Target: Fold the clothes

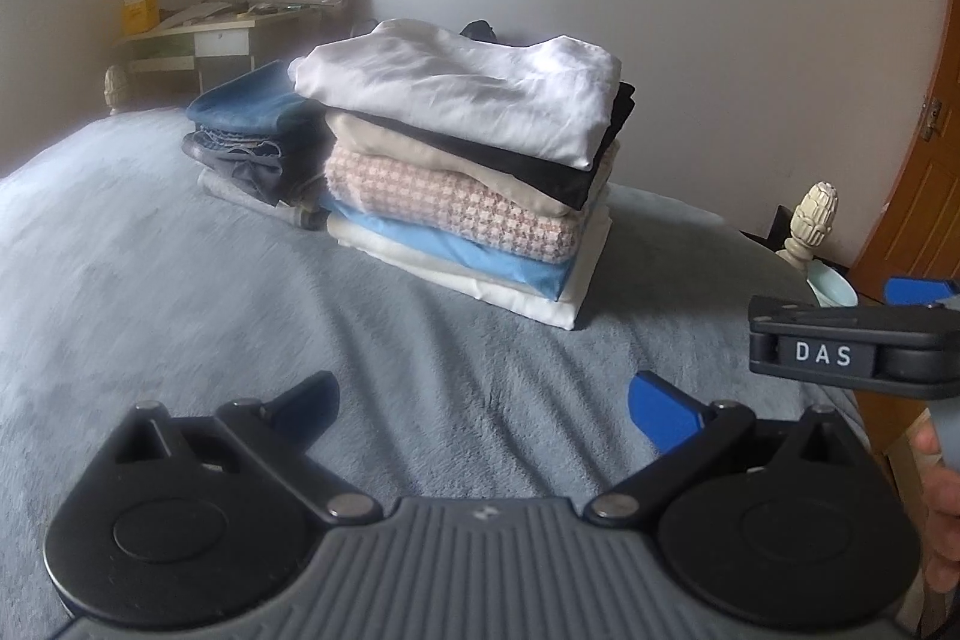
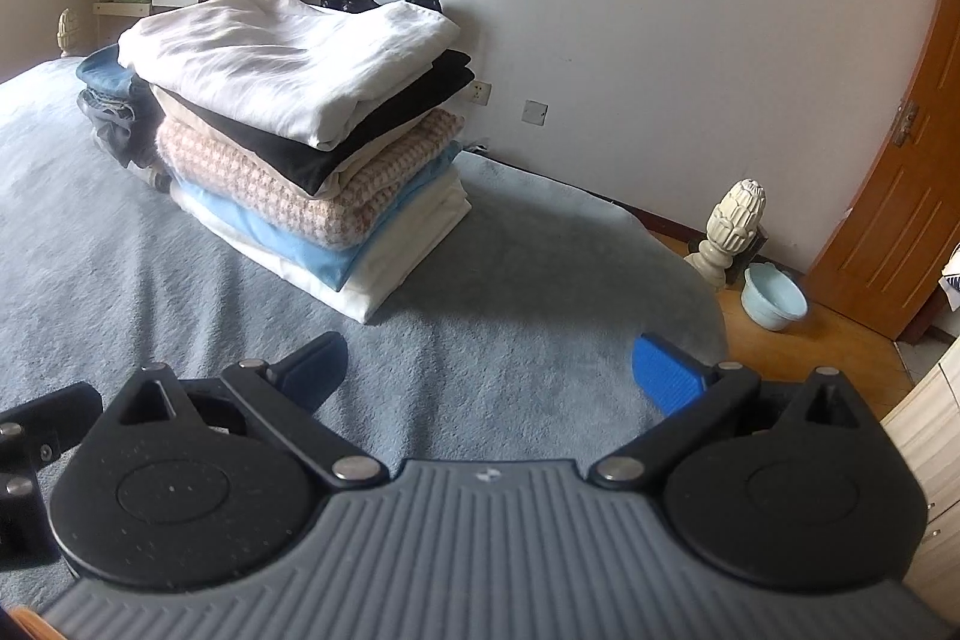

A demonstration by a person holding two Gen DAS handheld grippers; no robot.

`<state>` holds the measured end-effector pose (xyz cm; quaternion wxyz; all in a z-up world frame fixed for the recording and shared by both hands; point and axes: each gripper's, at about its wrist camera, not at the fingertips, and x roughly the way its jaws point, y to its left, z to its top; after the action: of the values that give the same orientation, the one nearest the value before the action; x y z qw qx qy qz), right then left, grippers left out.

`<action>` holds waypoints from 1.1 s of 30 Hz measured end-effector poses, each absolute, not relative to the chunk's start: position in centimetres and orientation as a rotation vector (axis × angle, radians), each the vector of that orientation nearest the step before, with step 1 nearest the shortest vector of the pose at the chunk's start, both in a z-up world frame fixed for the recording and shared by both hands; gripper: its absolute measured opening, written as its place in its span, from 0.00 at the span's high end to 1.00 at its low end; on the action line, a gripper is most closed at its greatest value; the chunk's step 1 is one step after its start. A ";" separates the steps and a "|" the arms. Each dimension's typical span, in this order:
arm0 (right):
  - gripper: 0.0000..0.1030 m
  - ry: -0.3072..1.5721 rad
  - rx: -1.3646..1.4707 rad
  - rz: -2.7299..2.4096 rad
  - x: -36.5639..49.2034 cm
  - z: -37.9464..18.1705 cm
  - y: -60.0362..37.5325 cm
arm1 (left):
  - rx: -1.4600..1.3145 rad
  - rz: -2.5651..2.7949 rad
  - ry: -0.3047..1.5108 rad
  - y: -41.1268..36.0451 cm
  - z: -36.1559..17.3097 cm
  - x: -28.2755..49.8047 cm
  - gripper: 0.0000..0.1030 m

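A stack of folded clothes (image 1: 474, 172) sits on the grey-blue bed cover (image 1: 180, 280), with a white garment (image 1: 462, 88) on top, then black, beige, pink houndstooth, light blue and white layers. It also shows in the right wrist view (image 2: 300, 142). A smaller pile of folded denim (image 1: 252, 130) lies behind it to the left. My left gripper (image 1: 483, 412) is open and empty above the bare cover, short of the stack. My right gripper (image 2: 492, 376) is open and empty too, near the bed's right edge. The right gripper's body (image 1: 852, 346) shows at the right of the left wrist view.
A desk (image 1: 204, 40) with a yellow box and clutter stands in the far left corner. A cream bedpost finial (image 2: 735, 226), a pale blue basin (image 2: 774, 295) on the wooden floor and a brown door (image 2: 900, 160) are at the right. A white wall lies behind the bed.
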<state>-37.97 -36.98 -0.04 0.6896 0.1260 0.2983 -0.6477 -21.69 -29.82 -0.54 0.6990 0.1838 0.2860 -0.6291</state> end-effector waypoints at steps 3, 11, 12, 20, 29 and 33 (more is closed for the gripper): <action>0.01 0.667 0.280 -1.446 -37.9 0.0 -36.9 | 0.409 -1.401 0.638 -29.7 -0.4 -21.7 0.00; 0.01 0.667 0.277 -1.440 -37.9 0.1 -36.5 | 0.395 -1.386 0.638 -29.4 -0.1 -21.6 0.00; 0.01 0.668 0.277 -1.439 -37.8 0.1 -36.4 | 0.393 -1.385 0.640 -29.3 -0.1 -21.5 0.00; 0.01 0.673 0.279 -1.433 -37.6 0.1 -36.3 | 0.384 -1.372 0.651 -29.4 0.0 -21.2 0.00; 0.01 0.683 0.280 -1.428 -37.5 -0.1 -36.3 | 0.394 -1.357 0.666 -29.6 -0.3 -21.1 0.00; 0.01 0.688 0.281 -1.425 -37.4 -0.2 -36.3 | 0.398 -1.351 0.674 -29.7 -0.4 -20.9 0.00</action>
<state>-37.39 -36.31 -0.22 0.6940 0.1259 0.3081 -0.6384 -20.93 -29.71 -0.42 0.7105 0.1794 0.3039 -0.6089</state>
